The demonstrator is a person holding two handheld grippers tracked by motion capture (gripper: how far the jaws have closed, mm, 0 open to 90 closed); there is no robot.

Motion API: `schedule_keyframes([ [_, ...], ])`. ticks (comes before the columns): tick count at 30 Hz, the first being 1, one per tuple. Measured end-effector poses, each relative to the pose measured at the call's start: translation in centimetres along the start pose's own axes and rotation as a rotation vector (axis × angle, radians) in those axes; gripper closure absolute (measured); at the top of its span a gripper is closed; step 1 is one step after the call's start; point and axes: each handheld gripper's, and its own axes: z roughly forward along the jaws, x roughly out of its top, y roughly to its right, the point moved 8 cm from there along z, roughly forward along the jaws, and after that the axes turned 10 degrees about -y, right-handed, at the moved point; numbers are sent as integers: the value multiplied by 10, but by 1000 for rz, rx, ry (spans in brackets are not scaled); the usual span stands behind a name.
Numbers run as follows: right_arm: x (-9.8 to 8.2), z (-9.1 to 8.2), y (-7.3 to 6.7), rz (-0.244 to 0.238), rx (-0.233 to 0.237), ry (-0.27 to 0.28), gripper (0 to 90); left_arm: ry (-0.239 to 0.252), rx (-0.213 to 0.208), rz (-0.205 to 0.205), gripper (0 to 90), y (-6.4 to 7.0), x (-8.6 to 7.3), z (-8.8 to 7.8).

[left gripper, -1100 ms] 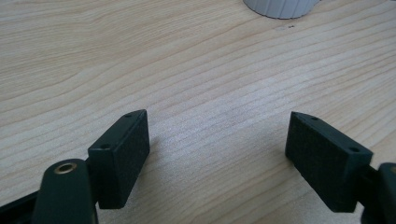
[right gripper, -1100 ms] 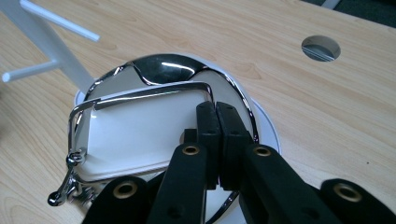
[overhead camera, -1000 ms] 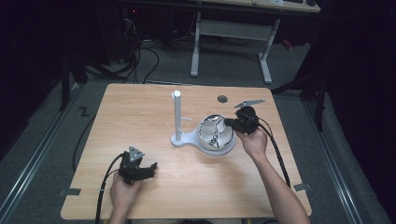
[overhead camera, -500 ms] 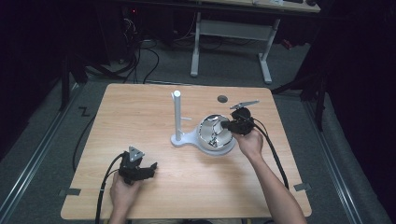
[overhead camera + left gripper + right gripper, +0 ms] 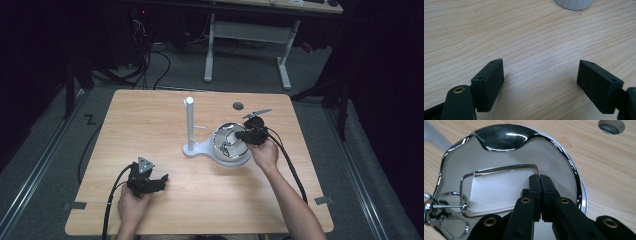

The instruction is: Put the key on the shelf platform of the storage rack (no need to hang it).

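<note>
A round chrome mirror (image 5: 229,146) lies tilted against the base of a white stand (image 5: 192,149), whose post (image 5: 189,121) stands upright near the table's middle. In the right gripper view the mirror (image 5: 524,150) carries a thin chrome wire bracket (image 5: 499,169). My right gripper (image 5: 539,178) reaches over the mirror's right rim, jaws pressed together on the bracket's corner; from above the right gripper (image 5: 241,135) points left. My left gripper (image 5: 159,179) rests low at the front left, jaws wide apart over bare wood (image 5: 540,72), holding nothing.
A round cable hole (image 5: 238,105) sits in the tabletop behind the mirror, hole (image 5: 611,126). The stand's white ribbed base edge (image 5: 574,3) shows far ahead of the left jaws. Cables trail from both grippers toward the front edge. Bare wood lies left and front.
My right gripper has crept slightly left, further over the mirror, jaws staying closed. The left gripper has not moved.
</note>
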Motion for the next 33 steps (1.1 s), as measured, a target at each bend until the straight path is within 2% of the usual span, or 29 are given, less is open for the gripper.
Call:
schedule_keyframes([
  [10,-1,6,1,2,-27,-13,880,0,0,0,222,0,0,0],
  [20,-1,8,-1,-1,-34,-7,755,-2,0,3,223,0,0,0],
  [23,0,4,-3,-8,-29,9,737,0,0,2,223,0,0,0],
  [26,2,-6,-6,-25,-24,47,703,-2,0,2,223,0,0,0],
  [33,4,-17,-8,-42,-3,81,658,-2,0,3,224,0,0,0],
])
